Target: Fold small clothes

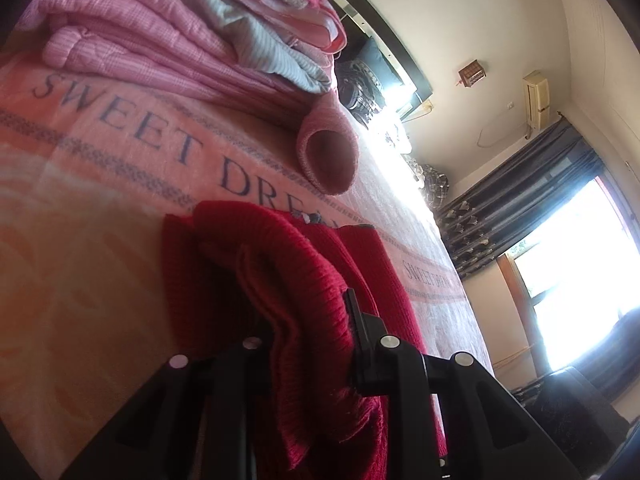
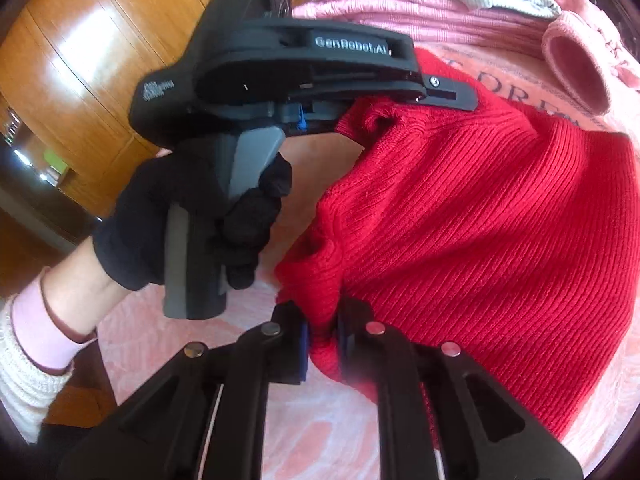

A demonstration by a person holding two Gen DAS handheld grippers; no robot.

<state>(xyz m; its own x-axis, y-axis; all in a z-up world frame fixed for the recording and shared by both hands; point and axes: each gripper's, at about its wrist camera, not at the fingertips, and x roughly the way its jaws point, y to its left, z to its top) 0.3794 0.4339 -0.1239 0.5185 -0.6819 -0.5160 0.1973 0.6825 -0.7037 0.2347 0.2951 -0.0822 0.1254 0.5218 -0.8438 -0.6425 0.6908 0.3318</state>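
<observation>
A red ribbed knit garment lies partly lifted on a pink blanket printed with "SWEET DREAM", which serves as the reference surface. The left gripper is closed on a bunched edge of the garment, folds of knit pinched between its black fingers; in the right wrist view its body sits above the garment's upper left corner, held by a hand in a black glove. The right gripper is closed on the garment's lower left edge, red fabric squeezed between its narrow-set jaws. Beyond the garment, at the far end of the blanket, rests a stack of folded pink and striped clothes, with a pink cuffed sleeve just beside it.
</observation>
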